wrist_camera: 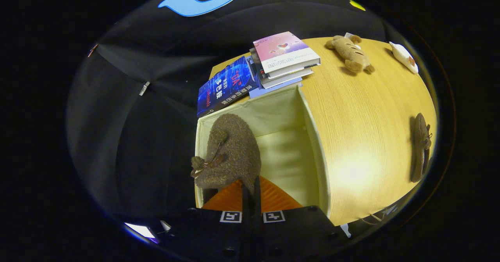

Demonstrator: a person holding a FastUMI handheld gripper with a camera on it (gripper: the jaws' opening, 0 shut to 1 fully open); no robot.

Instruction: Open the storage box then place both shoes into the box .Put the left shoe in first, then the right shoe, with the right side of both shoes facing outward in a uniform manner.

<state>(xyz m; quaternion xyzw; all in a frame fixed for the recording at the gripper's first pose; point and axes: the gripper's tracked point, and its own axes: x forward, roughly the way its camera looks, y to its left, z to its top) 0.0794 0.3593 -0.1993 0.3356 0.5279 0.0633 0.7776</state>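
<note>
A fuzzy brown shoe (230, 152) with a small bow hangs just ahead of my fingers, over the left part of the open cream storage box (312, 137). My gripper (251, 188) is shut on the shoe's rear edge, the two fingers pressed close together. The shoe is inside the box's outline, against its left wall; whether it touches the bottom I cannot tell. The second brown shoe (421, 148) lies on the wooden table far to the right of the box, on its side.
A stack of books (285, 59) and a blue book (224, 86) lie beyond the box. A plush toy (351, 53) and a white object (404, 57) rest on the far side of the wooden table (363, 117).
</note>
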